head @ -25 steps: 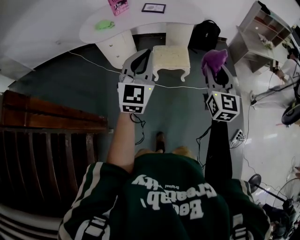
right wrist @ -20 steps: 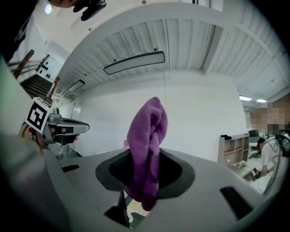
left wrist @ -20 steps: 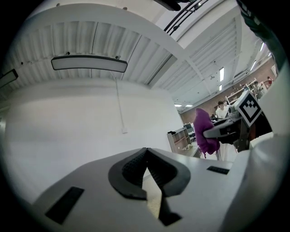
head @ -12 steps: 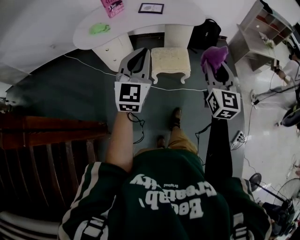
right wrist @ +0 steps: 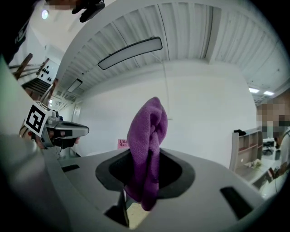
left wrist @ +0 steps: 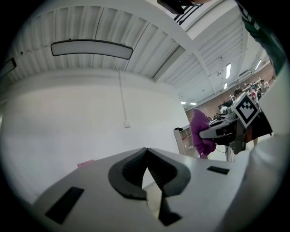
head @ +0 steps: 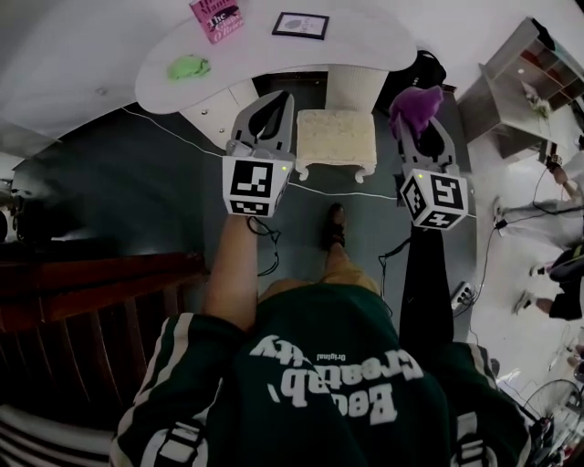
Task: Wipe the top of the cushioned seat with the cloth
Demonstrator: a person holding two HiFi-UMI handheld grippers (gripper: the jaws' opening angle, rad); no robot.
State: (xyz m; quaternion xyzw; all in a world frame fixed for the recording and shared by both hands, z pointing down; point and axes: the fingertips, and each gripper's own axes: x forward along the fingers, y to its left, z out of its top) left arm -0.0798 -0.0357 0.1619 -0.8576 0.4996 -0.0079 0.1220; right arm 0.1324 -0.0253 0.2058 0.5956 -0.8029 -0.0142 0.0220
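A small stool with a cream cushioned seat (head: pixel 336 137) stands on the dark floor in front of a white desk. My right gripper (head: pixel 417 114) is shut on a purple cloth (head: pixel 416 106), held up in the air to the right of the seat; the cloth (right wrist: pixel 147 149) bunches up between the jaws in the right gripper view. My left gripper (head: pixel 270 109) hangs in the air just left of the seat, shut with nothing in it; its black pads (left wrist: pixel 156 170) meet at the tips.
The white curved desk (head: pixel 274 55) carries a pink box (head: pixel 216 18), a green thing (head: pixel 187 66) and a framed picture (head: pixel 300 25). A white cable (head: pixel 173 128) runs across the floor. Dark wooden railings (head: pixel 91 301) stand at the left, shelves (head: pixel 534 91) at the right.
The person has stepped forward: the stool and desk are now nearer and lower in the head view. Both grippers stay raised, the right one holding the cloth throughout.
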